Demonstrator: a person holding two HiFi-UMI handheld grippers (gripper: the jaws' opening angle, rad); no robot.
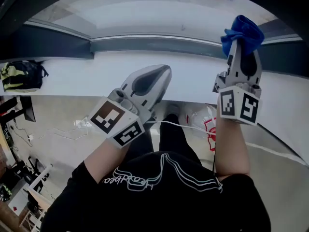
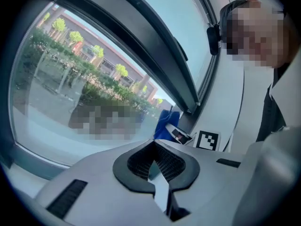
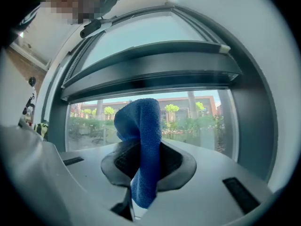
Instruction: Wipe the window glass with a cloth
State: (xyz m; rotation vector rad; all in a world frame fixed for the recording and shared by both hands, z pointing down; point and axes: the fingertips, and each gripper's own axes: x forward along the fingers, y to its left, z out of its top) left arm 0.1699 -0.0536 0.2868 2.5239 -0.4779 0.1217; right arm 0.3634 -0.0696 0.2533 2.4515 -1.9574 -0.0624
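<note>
The blue cloth (image 1: 243, 30) is bunched at the tip of my right gripper (image 1: 240, 45), which is shut on it and held up against the dark window frame (image 1: 145, 45), just below the window glass (image 1: 145, 11). In the right gripper view the cloth (image 3: 143, 140) sticks up between the jaws of the right gripper (image 3: 143, 168), with the glass (image 3: 193, 117) close ahead. My left gripper (image 1: 163, 74) hovers lower over the white sill (image 1: 67, 76), shut and empty. From the left gripper (image 2: 155, 166) I see the glass (image 2: 70, 93) and the cloth (image 2: 167, 124) farther along.
A black and yellow bag (image 1: 21, 75) lies on the floor at the left, below the sill. Cables (image 1: 63, 132) trail over the floor, and a white bag with red print (image 1: 205, 122) sits near the person's feet. Furniture crowds the lower left corner (image 1: 19, 178).
</note>
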